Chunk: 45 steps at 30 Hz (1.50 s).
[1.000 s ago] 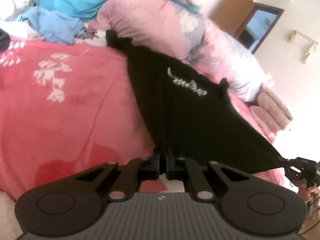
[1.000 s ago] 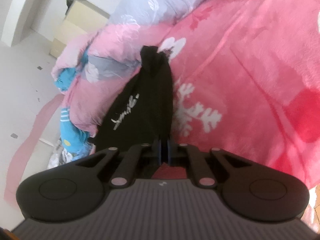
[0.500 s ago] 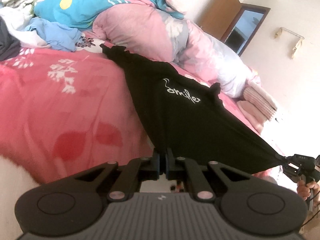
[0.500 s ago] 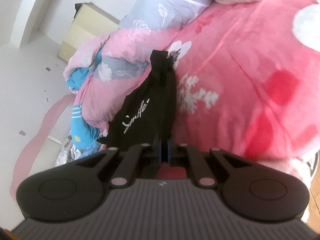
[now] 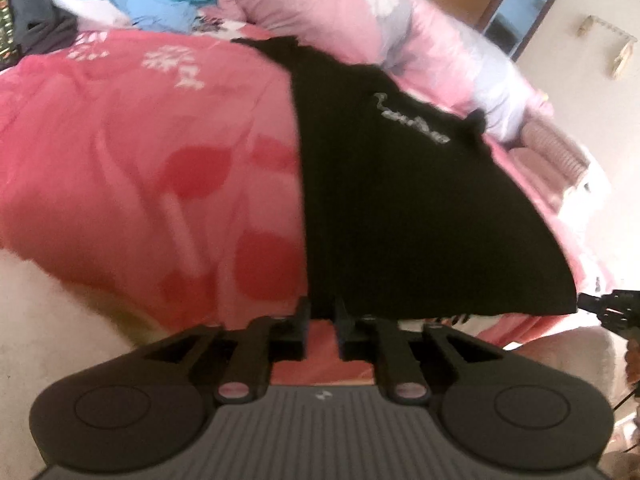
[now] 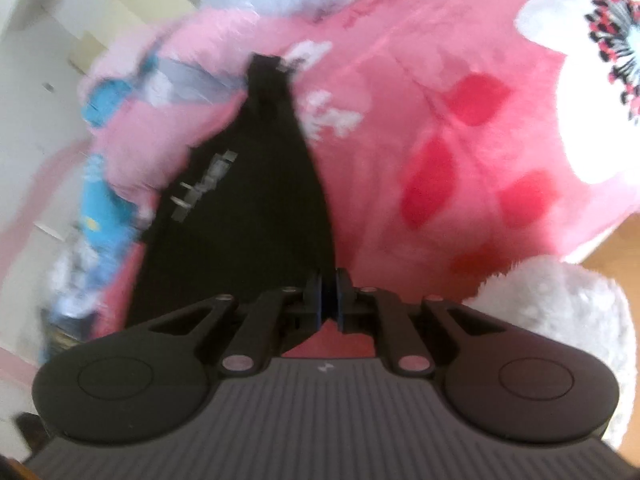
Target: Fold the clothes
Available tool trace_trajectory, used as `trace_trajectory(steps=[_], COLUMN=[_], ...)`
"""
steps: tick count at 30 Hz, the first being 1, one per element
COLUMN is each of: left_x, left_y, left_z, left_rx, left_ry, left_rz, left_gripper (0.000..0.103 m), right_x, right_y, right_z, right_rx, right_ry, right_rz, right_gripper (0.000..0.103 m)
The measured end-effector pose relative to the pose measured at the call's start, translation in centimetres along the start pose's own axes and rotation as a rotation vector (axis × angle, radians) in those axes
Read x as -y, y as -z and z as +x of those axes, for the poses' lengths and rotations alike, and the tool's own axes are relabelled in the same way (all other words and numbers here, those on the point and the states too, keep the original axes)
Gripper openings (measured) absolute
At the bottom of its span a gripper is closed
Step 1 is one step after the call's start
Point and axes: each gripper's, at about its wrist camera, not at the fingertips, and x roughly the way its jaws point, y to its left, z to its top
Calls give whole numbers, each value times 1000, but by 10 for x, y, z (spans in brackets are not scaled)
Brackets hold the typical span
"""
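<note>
Both tongs [image 5: 322,312] (closed) on black shirt [image 5: 384,200] hem

Black shirt [image 6: 256,208] held over a pink floral blanket [image 6: 440,128]

Right gripper [image 6: 328,296] pinches its hem at lower centre; blurred white lettering at centre left.

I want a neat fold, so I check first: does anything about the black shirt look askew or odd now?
Yes. The black shirt hangs stretched between the left tongs and right tongs, but its far end trails bunched on the pink duvet, not flat.
</note>
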Motion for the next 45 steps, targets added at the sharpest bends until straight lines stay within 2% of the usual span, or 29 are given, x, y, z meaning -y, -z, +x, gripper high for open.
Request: trace_trajectory(steps=[4, 7, 12, 18, 20, 23, 26, 28, 30, 33, 39, 41, 45], left_x=[-9, -10, 3, 11, 7, 0, -3, -5, -5, -5, -13, -20, -18], left_y=[-1, -9, -34, -67, -84, -109, -131, -141, -148, -147, -137, -136, -139], left_z=[-17, -30, -23, 16, 32, 59, 82, 96, 108, 114, 107, 107, 105], left_rx=[44, 91, 145, 168, 166, 145, 129, 109, 88, 89, 143, 144, 130], left_ry=[-2, -6, 29, 48, 57, 41, -10, -36, -62, -84, -121, -108, -93], left_rz=[-23, -19, -6, -37, -60, -103, -115, -100, -83, -63, -66, -92, -75], left_gripper=[33, 34, 43, 52, 57, 56, 50, 40, 17, 3, 2, 2, 5], right_x=[5, 8, -19, -63, -71, -70, -61, -51, -43, -36, -30, -29, -28], right_y=[2, 0, -11, -17, -20, -25, -27, -24, -22, -24, -28, -28, -29], right_z=[-2, -14, -9, 45, 61, 79, 94, 101, 103, 106, 111, 112, 114], right_rx=[5, 57, 115, 67, 67, 79, 76, 68, 76, 85, 83, 82, 81], right_ry=[122, 141, 48, -49, -64, -84, -87, -103, -139, -177, -202, -205, -209], right_rz=[-47, -62, -144, -259, -289, -306, -293, -269, -238, -190, -148, -144, -137], right_gripper=[8, 8, 8, 8, 8, 8, 8, 8, 8, 8, 6, 6, 6])
